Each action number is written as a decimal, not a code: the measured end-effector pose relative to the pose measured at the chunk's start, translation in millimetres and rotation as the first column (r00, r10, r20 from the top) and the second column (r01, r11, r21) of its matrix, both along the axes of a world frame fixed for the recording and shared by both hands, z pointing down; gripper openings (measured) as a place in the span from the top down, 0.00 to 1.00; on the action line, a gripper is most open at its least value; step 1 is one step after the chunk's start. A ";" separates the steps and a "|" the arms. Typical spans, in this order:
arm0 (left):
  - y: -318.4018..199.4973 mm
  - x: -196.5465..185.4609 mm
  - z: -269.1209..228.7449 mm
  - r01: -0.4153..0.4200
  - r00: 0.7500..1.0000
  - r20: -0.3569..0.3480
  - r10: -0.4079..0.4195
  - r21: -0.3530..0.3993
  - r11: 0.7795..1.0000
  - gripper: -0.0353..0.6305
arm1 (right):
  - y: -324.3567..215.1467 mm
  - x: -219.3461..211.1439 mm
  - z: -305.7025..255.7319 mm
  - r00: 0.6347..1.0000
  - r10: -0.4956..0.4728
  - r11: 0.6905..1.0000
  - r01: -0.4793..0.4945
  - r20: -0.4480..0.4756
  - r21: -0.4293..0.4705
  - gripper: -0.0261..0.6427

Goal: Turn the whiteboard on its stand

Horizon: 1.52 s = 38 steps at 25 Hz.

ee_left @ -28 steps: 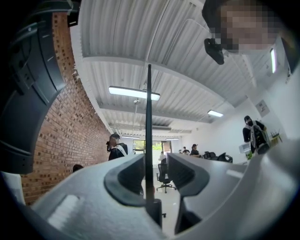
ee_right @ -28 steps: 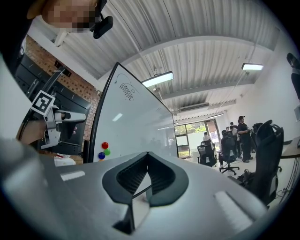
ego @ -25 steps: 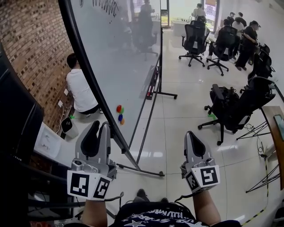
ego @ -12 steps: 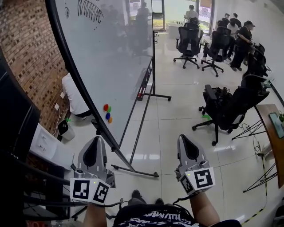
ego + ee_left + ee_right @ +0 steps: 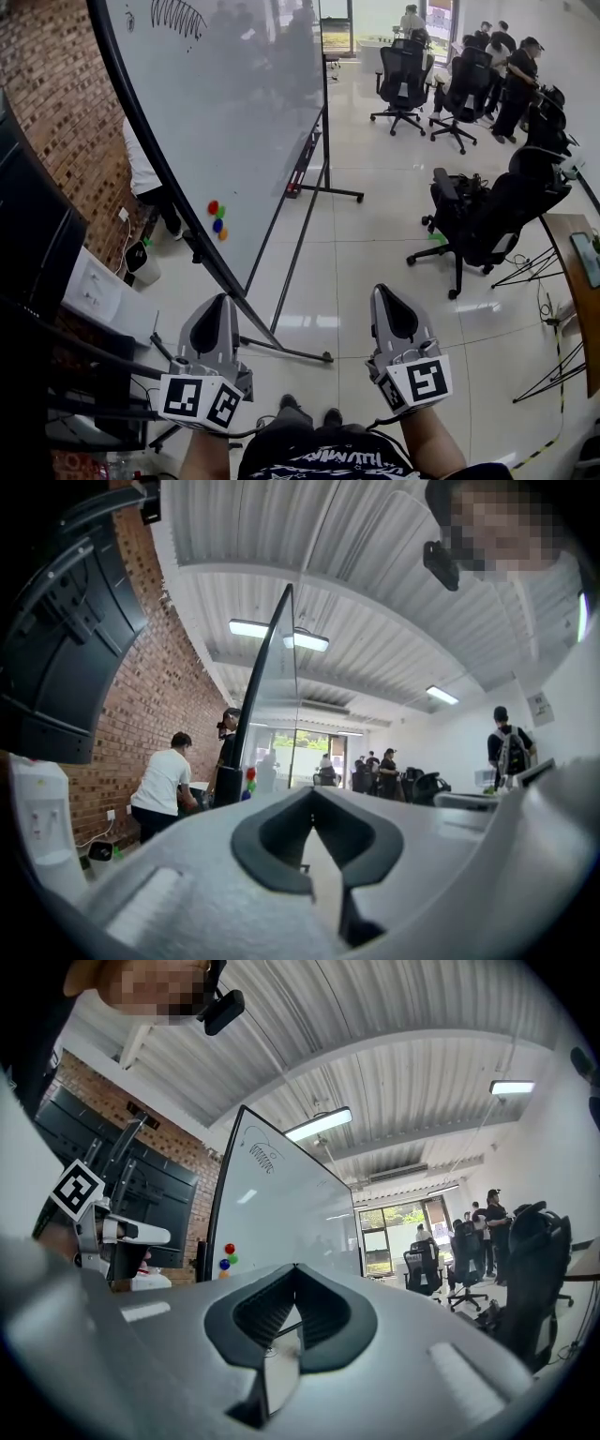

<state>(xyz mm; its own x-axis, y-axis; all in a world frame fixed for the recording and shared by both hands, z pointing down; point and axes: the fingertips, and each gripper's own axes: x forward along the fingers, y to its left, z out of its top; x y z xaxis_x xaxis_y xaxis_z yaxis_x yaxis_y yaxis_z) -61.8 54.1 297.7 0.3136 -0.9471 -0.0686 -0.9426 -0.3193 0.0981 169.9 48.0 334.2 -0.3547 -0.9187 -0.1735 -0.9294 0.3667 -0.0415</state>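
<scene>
both claws are up in front of the person, low in the head view. the left gripper [image 5: 223, 300] is closed tight, jaw tips pressed together with nothing between them, pointing about level. the right gripper [image 5: 381, 292] is closed as well and empty, its tips meeting in its own view and its nose tipped a touch upward. neither is touching the whiteboard [image 5: 234, 122].

the board stands at about eleven o'clock from the person, apart from both claws. it's tall and black-framed, with its white face turned to the open room. the left gripper view catches it nearly edge-on, dead ahead at twelve. the right gripper view sees the face at eleven.

there's a scribbled drawing [image 5: 178, 14] near the top of the board. a cluster of coloured magnets [image 5: 216, 220] sits low on the face: red, green, blue and orange. a tray [image 5: 305, 164] runs along the bottom edge. the stand [image 5: 281, 349] rests on the glossy floor, its near foot bar just ahead of the left claw.

behind the board at ten o'clock, a person in a white shirt [image 5: 141, 169] is by the brick wall [image 5: 56, 103]. a black office chair [image 5: 487, 220] sits at two o'clock. a group of people [image 5: 511, 66] stand with more chairs far off at one.
</scene>
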 end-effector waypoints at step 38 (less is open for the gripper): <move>-23.8 19.9 47.0 -0.143 0.989 0.020 0.145 -0.069 0.987 0.94 | 3.0 -65.1 13.4 0.996 -0.038 0.993 0.028 -0.086 -0.115 0.95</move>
